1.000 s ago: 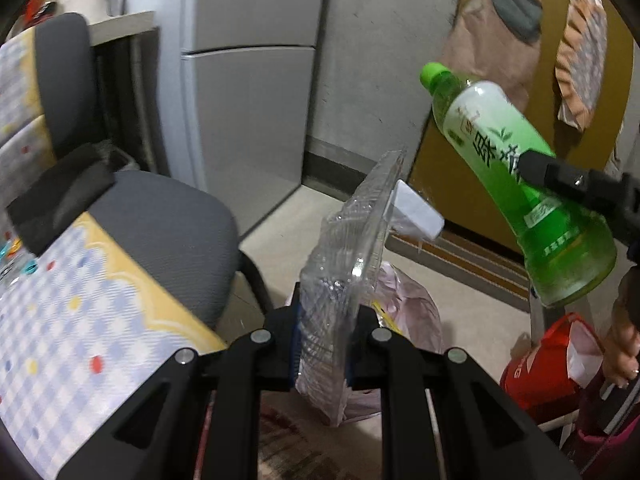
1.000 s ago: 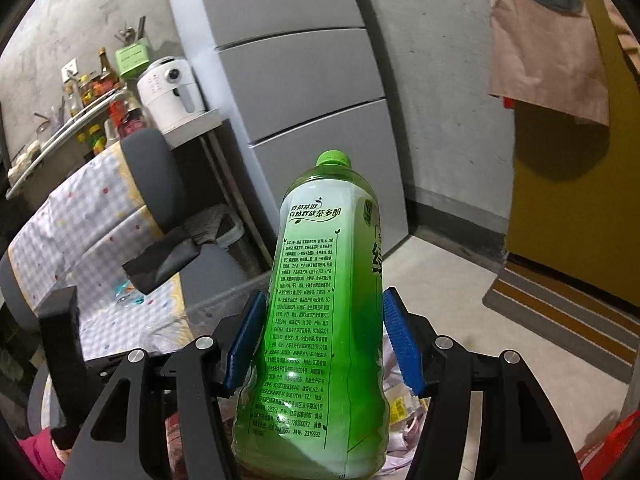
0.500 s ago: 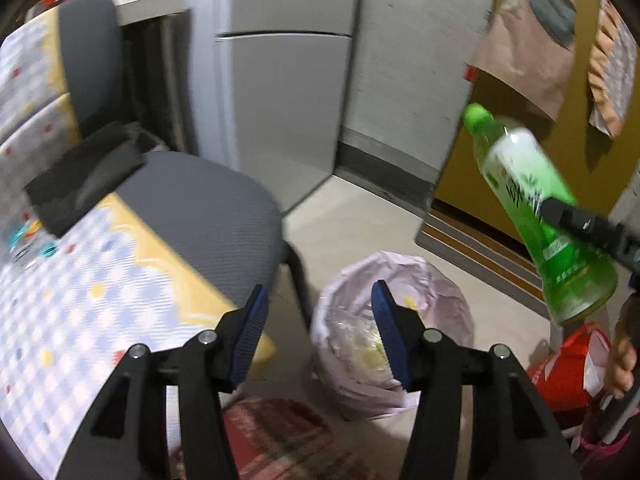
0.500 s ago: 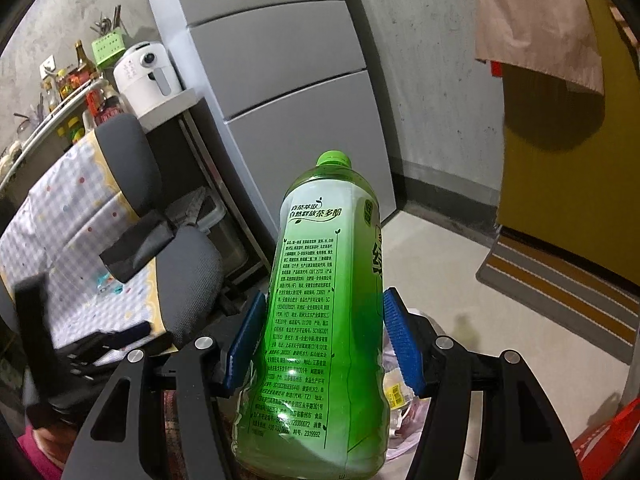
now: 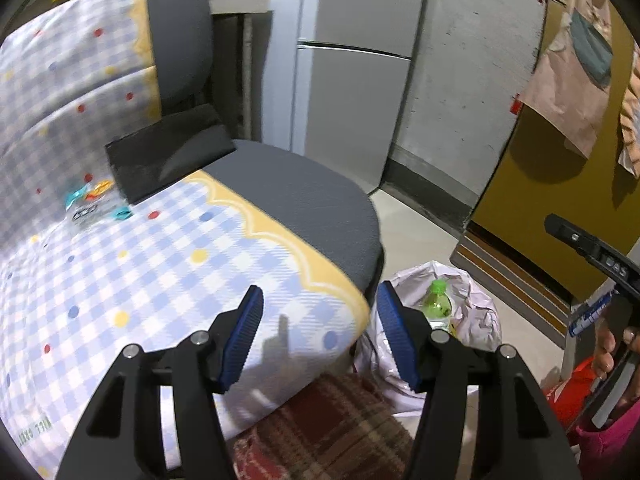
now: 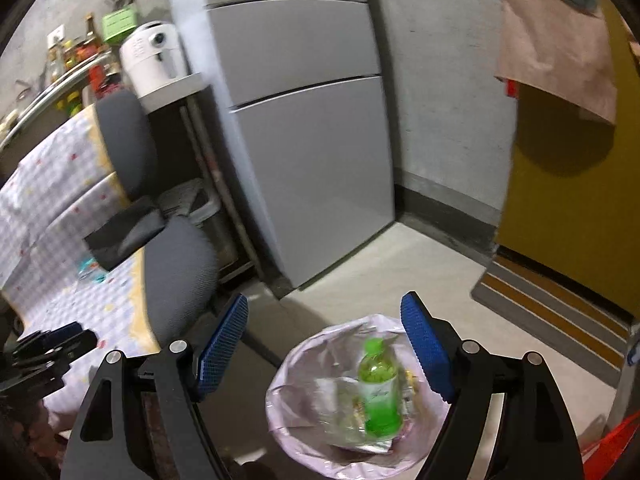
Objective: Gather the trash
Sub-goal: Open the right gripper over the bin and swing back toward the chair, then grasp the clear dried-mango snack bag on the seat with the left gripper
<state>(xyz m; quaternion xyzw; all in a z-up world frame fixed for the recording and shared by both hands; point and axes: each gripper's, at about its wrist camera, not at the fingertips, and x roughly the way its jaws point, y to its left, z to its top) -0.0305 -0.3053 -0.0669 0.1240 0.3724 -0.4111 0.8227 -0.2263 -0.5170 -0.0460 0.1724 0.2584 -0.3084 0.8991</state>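
In the left wrist view, the left gripper [image 5: 318, 326] fills the lower middle of the frame, its jaws opening with nothing between the blue pads. Behind them lies an office chair [image 5: 288, 196] with a grey seat, draped in a checked cover [image 5: 160, 264] of blue and white with a yellow scalloped border and coloured dots. Small printed lettering sits at the cover's lower left edge, too blurred and turned to read with any confidence. Right of centre, low in the frame, a pale pink trash bag [image 5: 476, 292] stands on the floor beside the chair, and the green cap and neck of a green bottle [image 5: 437, 302] show inside it. At the right edge the right gripper [image 5: 592, 252] reaches in as a black bar with faint embossed letters that I cannot make out, and a hand [image 5: 612, 344] grips its handle. A grey refrigerator [image 5: 352, 104] stands in the upper middle, and a mustard-coloured door [image 5: 532, 200] at the right.

In the right wrist view, the right gripper [image 6: 324, 344] stands at the bottom of the frame, jaws opening and wide apart, with nothing pressed between the pads. Below and between them the trash bag [image 6: 288, 380] sits open on the floor, and the green bottle [image 6: 378, 392] lies inside it on clear plastic packaging, cap toward the top of the frame; its white label is blurred past reading. The chair [image 6: 176, 256] is at the left, the refrigerator [image 6: 308, 152] in the middle, and a white appliance [image 6: 154, 58] stands on a counter [image 6: 176, 92] at upper left.
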